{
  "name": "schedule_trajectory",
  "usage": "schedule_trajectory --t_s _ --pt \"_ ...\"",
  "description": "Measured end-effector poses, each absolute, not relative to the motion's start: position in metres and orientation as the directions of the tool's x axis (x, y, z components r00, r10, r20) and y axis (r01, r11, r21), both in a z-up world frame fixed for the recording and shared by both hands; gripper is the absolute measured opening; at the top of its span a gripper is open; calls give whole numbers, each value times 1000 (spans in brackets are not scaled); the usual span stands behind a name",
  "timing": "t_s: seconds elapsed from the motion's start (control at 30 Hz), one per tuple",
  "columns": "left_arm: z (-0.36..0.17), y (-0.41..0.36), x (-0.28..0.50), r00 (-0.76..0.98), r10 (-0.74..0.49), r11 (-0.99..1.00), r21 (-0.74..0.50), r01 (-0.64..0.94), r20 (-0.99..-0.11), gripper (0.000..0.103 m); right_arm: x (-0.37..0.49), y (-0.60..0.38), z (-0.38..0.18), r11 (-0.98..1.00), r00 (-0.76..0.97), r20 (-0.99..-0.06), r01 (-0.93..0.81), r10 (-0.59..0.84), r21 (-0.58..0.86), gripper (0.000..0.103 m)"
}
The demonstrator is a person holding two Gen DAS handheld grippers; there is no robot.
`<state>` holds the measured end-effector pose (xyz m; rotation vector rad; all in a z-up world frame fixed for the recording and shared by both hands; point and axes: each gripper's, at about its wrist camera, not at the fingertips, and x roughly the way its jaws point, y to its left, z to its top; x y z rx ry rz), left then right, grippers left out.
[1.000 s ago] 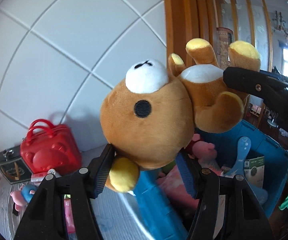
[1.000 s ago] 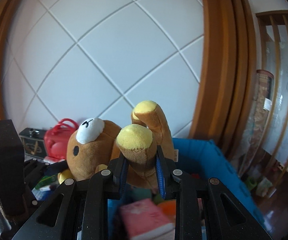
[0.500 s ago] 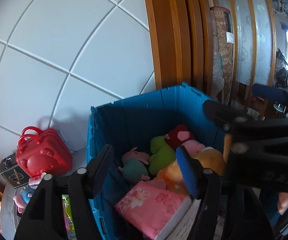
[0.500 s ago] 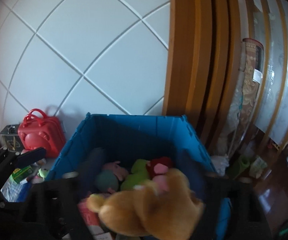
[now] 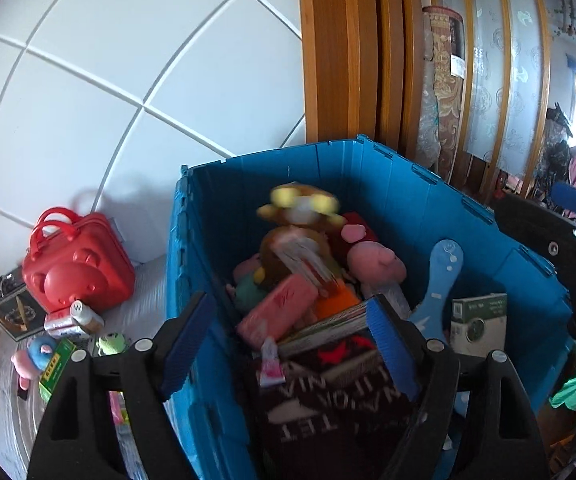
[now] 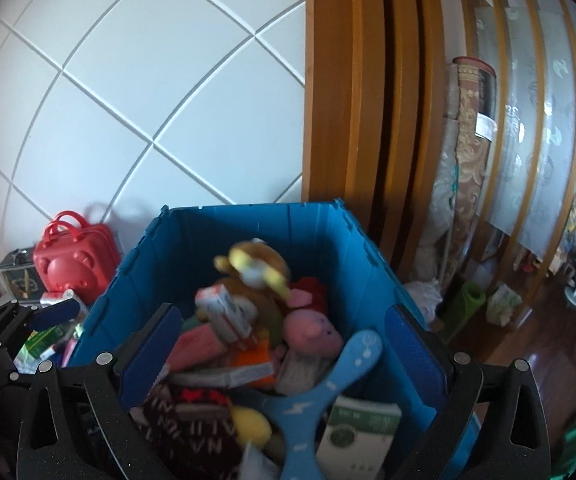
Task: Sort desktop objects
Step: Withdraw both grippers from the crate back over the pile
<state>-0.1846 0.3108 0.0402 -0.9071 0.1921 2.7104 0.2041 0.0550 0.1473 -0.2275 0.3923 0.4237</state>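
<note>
A brown plush bear lies blurred on top of the pile inside the blue bin, free of both grippers. My left gripper hangs over the bin's near left corner. Its jaws are opening, and no object is between the pads. My right gripper is wide open above the bin's near side and holds nothing. Part of the left gripper's fingers shows at the left of the right wrist view.
The bin also holds a pink pig plush, a blue paddle, a green-white box, a pink book and a dark book. Left of it, a red bear case, a dark box and small toys sit on the grey table.
A second ago both grippers held the bear above the bin. Both have opened and let go, and the bear has dropped into the bin.
</note>
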Motion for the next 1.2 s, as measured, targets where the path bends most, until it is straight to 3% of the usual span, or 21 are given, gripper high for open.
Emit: schedule_trajectory --t_s 0.63,0.97,1.2 --pt "42 253 -116 -810 201 -968 17 -252 -551 82 150 61 115 909 857 -434 -381 279 -168 103" --pt "38 174 -80 -871 91 -995 -4 -102 -483 82 105 115 97 854 806 -432 -502 405 -137 103" --pt "14 92 -72 -859 -13 -999 -23 29 -511 82 77 180 84 796 758 -437 -589 485 -139 103"
